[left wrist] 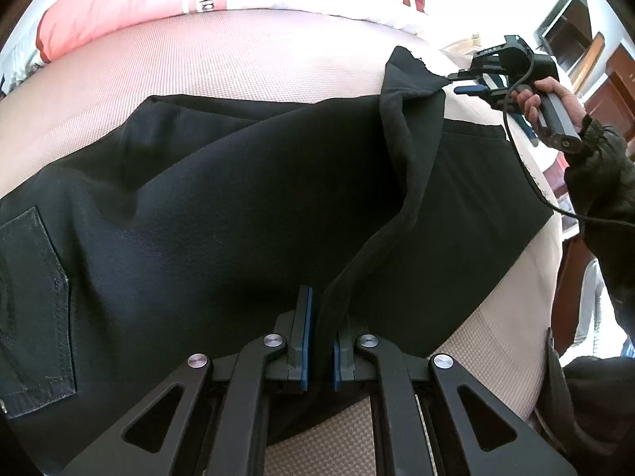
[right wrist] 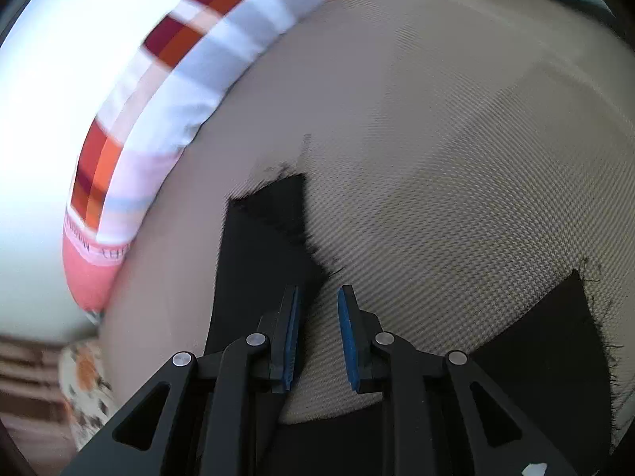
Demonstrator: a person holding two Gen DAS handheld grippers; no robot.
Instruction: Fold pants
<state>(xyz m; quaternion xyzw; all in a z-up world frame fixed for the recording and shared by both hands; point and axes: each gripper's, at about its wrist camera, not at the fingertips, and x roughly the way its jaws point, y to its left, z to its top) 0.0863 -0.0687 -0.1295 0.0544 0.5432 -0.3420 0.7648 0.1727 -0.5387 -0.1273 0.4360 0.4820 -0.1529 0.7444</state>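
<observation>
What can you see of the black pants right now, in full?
The black pants lie spread on the beige woven bed surface, dark twill-looking fabric with a stitched back pocket at the left. One leg is lifted into a ridge: the left gripper is shut on its edge, while the right gripper sits at its far frayed corner. In the right wrist view those jaws stand apart with no cloth pressed, and two raw, fraying hems lie flat.

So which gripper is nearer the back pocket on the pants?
Left. The left gripper is shut on a fold of the pants, just right of the back pocket. The right gripper is far off at the frayed leg end.
</observation>
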